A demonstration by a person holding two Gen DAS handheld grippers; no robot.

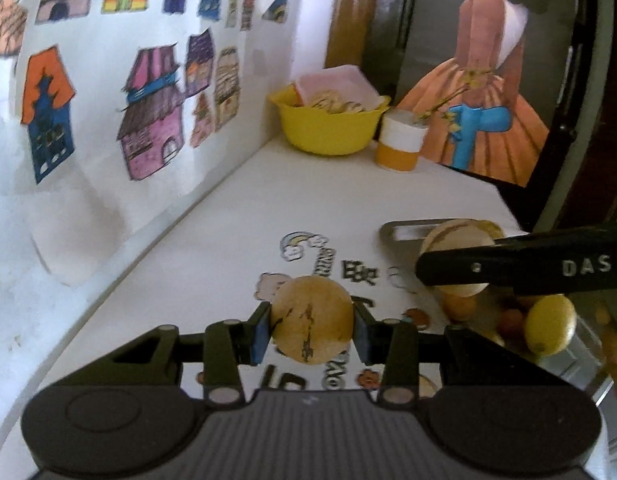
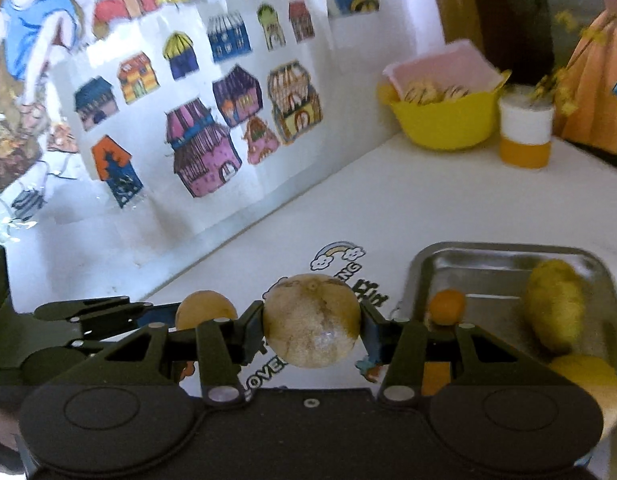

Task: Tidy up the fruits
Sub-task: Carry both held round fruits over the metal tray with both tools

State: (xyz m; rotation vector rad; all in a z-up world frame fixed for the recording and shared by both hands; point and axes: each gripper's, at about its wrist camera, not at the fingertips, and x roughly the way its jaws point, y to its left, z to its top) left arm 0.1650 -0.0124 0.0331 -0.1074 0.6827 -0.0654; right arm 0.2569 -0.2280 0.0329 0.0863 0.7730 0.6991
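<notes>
Tan round fruit (image 1: 311, 320) clamped between left gripper (image 1: 311, 330) fingers; right gripper (image 2: 312, 328) fingers clamp mottled fruit (image 2: 311, 320) left of steel tray (image 2: 508, 252)

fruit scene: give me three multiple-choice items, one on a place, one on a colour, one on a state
1. Where does the small orange fruit lie?
A. in the metal tray
B. in the bowl
C. on the bare table

2. What colour is the bowl?
A. green
B. yellow
C. red

3. What is the left hand-held gripper doing?
A. open, with nothing in it
B. shut on a spoon
C. shut on a round tan fruit

Answers: 1 A, it sits inside the tray's rim; 2 B, its wall is plain yellow; 3 C, both pads press the fruit's sides.
</notes>
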